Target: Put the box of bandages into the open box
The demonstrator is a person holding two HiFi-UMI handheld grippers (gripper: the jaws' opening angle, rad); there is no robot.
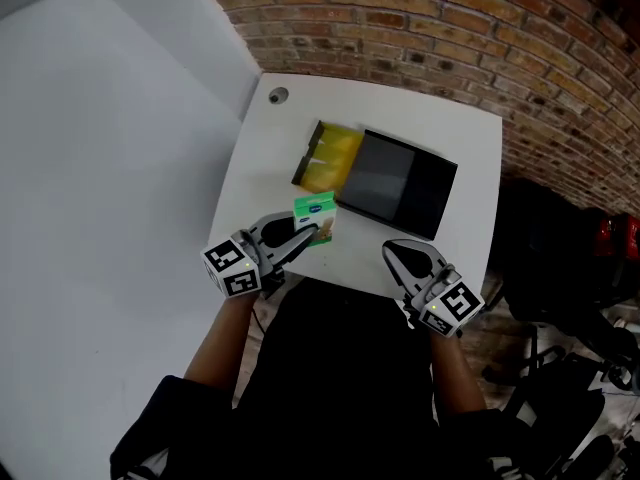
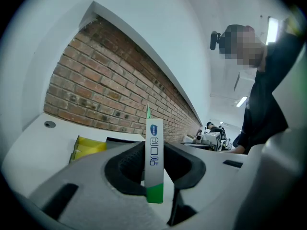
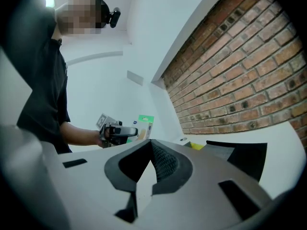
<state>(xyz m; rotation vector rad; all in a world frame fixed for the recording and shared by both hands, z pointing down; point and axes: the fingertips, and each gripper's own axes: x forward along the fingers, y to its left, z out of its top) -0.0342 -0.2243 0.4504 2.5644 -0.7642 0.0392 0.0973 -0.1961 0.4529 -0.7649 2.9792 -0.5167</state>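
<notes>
The box of bandages (image 1: 315, 218), white with green ends, stands upright on the white table (image 1: 460, 138). My left gripper (image 1: 306, 236) is shut on it; in the left gripper view its narrow side (image 2: 154, 162) is pinched between the jaws. Just beyond it lies the open box (image 1: 405, 183), dark grey and black inside. The open box also shows past the jaws in the right gripper view (image 3: 240, 157). My right gripper (image 1: 396, 254) hovers at the table's near edge, right of the bandages. Its jaws (image 3: 146, 169) are shut with nothing between them.
A yellow packet (image 1: 330, 158) lies against the open box's left side, and shows in the left gripper view (image 2: 88, 146). A round cable hole (image 1: 278, 95) sits in the table's far left corner. A brick wall (image 1: 450, 28) runs behind, and dark gear (image 1: 570, 268) lies on the floor at right.
</notes>
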